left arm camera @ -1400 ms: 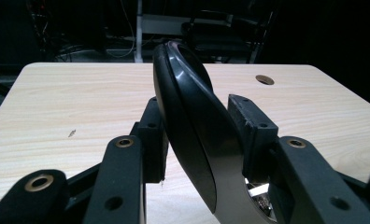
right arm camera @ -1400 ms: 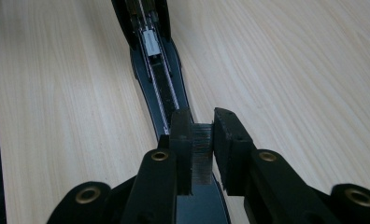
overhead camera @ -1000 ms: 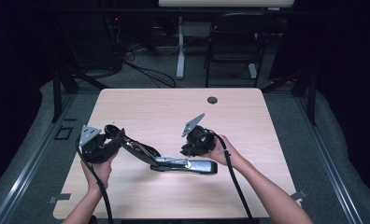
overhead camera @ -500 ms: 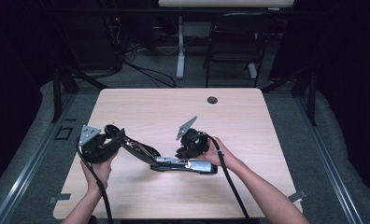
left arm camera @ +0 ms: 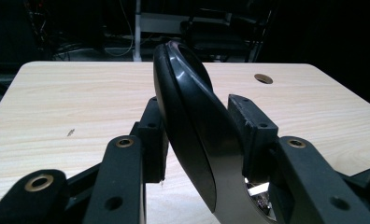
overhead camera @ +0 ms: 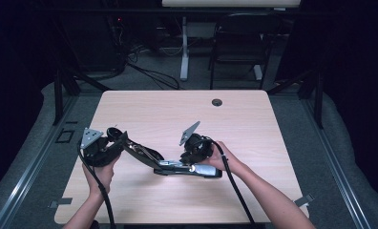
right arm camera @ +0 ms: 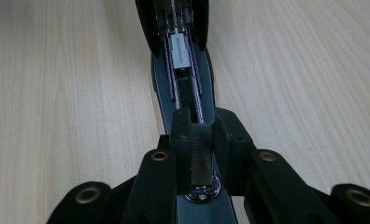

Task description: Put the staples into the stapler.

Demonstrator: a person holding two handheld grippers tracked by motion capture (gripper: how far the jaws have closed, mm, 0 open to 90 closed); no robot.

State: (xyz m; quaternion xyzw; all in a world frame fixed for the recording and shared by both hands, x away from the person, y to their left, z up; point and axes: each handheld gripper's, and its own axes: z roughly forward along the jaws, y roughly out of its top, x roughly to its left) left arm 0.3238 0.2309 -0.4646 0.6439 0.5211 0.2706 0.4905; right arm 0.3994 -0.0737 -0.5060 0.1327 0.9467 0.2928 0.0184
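Object: a black stapler (overhead camera: 177,164) with its top cover (overhead camera: 139,150) swung open — the base lies flat on the wooden table (overhead camera: 254,124), near the front middle, while the cover rises at a slant toward the left.
Left gripper (overhead camera: 111,143): its jaws are closed on the raised cover; in the left gripper view the curved glossy shell (left arm camera: 188,121) sits squeezed between the two black pads.
Right gripper (overhead camera: 193,160): its jaws are clamped on the stapler's open magazine channel; the right gripper view looks straight down the rail (right arm camera: 183,88), where a small grey pusher block (right arm camera: 180,50) sits farther along.
Weight: probably moderate — metal rail inside a plastic body, heavier than it looks, easily borne by two grips.
Stiffness: rigid parts joined by a hinge, so the two halves will swing against each other rather than bend.
Surface: the cover is smooth, shiny and rounded, likely slippery; a grip across its narrow sides, as now, seems safest.
Fragile spots: the spring-loaded pusher and the thin rail walls; the hinge could be strained if the cover is forced too far back.
Best hold: base pinned low on the table, cover held near its free end for leverage.
Writing: no brand, label or lettering can be read on the stapler or the grippers.
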